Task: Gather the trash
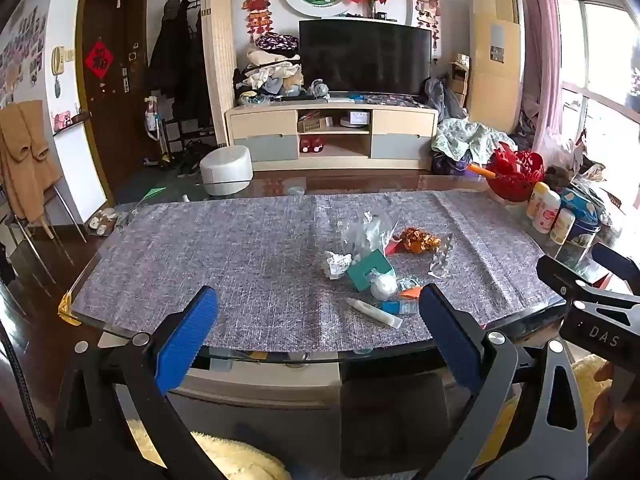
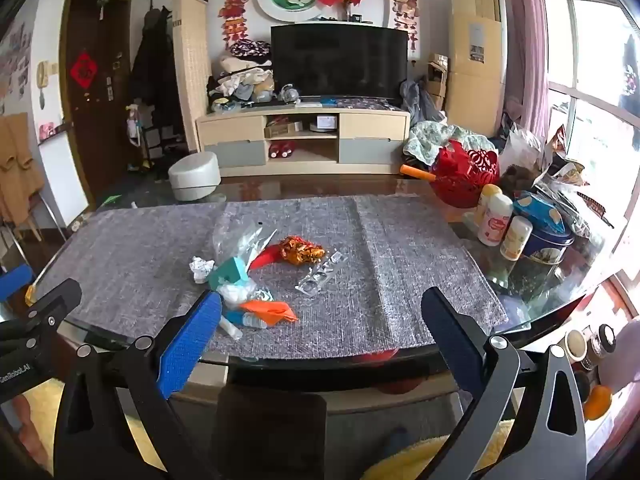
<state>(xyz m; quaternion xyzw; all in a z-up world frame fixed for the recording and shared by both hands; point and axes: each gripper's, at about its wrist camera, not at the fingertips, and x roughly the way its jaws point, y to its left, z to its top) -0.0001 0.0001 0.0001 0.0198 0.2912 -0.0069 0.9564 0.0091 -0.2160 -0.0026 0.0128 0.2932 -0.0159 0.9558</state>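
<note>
Nearest the lens, the left tool hangs over the near edge of the counter with its 2 blue pads spread wide and nothing between them. The right tool sits beside it, just as wide and just as empty.

Beyond the pads, the trash lies in 1 loose cluster on the grey mat: a white tube closest to the edge, an orange scrap, a teal card, a crumpled white paper, clear plastic wrap, a blister strip and an orange-gold foil wrapper farthest back.

From the left tool the pile is ahead and right of centre; from the right tool it is ahead and left of centre, so it lies between the 2. The tube's long axis runs slantwise, its far end pointing left and its near end right. My guess is that either tool could reach it, and its pads would need to close across that slant.
</note>
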